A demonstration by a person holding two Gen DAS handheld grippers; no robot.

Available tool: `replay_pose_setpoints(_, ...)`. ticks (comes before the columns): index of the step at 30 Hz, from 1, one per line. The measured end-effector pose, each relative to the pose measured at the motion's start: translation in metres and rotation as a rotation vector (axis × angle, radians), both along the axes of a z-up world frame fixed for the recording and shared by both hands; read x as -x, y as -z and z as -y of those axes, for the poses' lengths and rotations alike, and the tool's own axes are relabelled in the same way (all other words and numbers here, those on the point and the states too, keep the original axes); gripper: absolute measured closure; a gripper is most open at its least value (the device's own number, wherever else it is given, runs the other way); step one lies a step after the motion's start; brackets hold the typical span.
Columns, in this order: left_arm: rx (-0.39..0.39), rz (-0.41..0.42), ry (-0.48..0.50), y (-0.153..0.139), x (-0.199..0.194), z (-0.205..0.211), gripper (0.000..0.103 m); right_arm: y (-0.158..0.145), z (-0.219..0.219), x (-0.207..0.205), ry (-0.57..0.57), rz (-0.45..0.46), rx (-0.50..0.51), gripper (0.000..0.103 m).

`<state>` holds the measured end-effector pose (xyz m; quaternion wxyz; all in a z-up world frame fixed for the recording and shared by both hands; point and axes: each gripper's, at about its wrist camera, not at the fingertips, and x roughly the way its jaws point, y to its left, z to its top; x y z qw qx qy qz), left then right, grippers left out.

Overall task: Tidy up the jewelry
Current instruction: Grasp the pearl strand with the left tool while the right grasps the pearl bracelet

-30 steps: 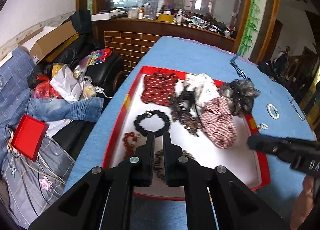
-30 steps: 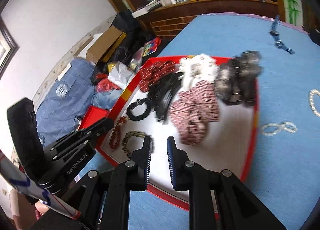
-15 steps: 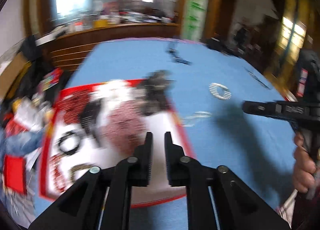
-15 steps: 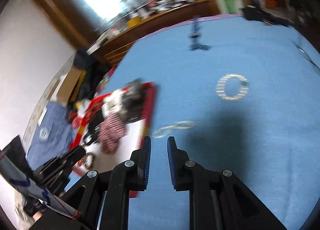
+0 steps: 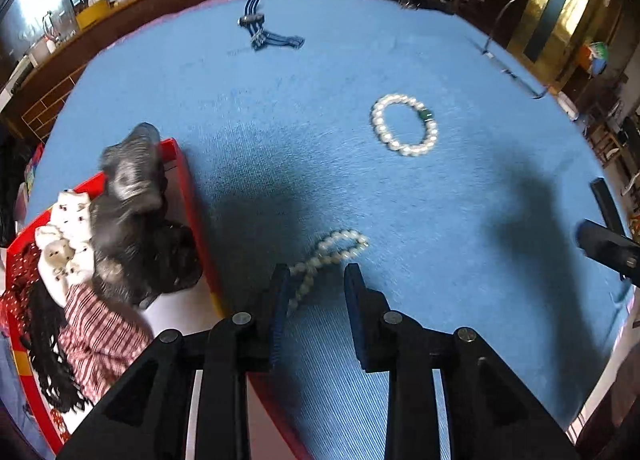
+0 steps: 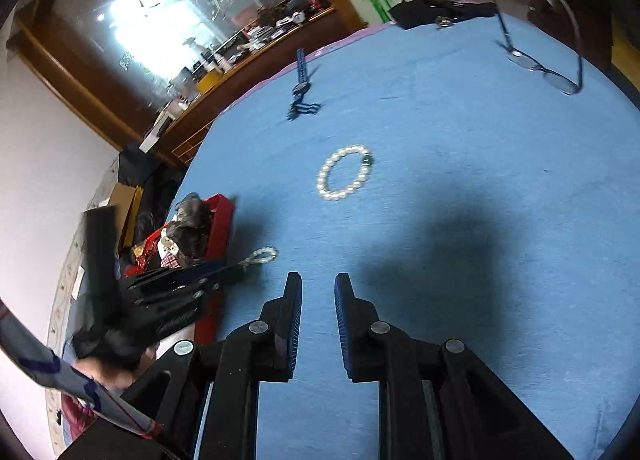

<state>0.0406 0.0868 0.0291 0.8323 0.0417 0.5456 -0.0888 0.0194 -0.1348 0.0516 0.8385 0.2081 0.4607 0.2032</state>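
A twisted string of pearls (image 5: 328, 256) lies on the blue cloth just right of the red tray (image 5: 192, 196). My left gripper (image 5: 316, 280) points down over it, jaws opening, with the string's near end between the fingertips and no pad pressing on it. A round pearl bracelet (image 5: 404, 130) with a green bead lies farther out. In the right wrist view the pearl string (image 6: 262, 254), the bracelet (image 6: 344, 178) and the left gripper (image 6: 240, 270) all show. My right gripper (image 6: 318, 292) hangs over bare cloth, its jaws a little apart and empty.
The tray holds scrunchies: grey-black (image 5: 132, 180), white (image 5: 68, 216) and red-striped (image 5: 100, 336). A blue striped strap (image 5: 260, 32) and a pair of glasses (image 6: 540, 68) lie farther back. A dark bag (image 6: 440, 12) sits at the far edge. Clutter fills the floor on the left.
Both grippers swung right, from over the red tray to the blue cloth. The left jaws have widened and now straddle the near end of the twisted pearl string.
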Motion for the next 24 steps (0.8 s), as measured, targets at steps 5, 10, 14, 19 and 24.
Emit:
replay_pose_setpoints(5,-0.022,-0.015,-0.015,0.007,-0.010,0.006,0.079,0.004,0.016,-0.001,0.023,-0.007,-0.026,0.085)
replay_pose_setpoints(10,-0.042,-0.013,-0.007,0.012,-0.010,0.004,0.092,0.005,0.019,-0.002,0.020,-0.009,-0.033,0.085)
replay_pose_setpoints(14,0.026,-0.032,-0.014,0.011,0.000,0.011,0.098,0.005,0.019,-0.006,0.024,-0.015,-0.023,0.085)
replay_pose_setpoints(19,0.094,-0.005,-0.023,0.014,0.018,0.033,0.098,0.000,0.017,-0.022,0.037,-0.018,0.014,0.085)
replay_pose_setpoints(24,0.106,0.062,-0.080,0.017,0.018,0.041,0.098,0.000,0.000,-0.063,0.029,-0.056,0.073,0.085)
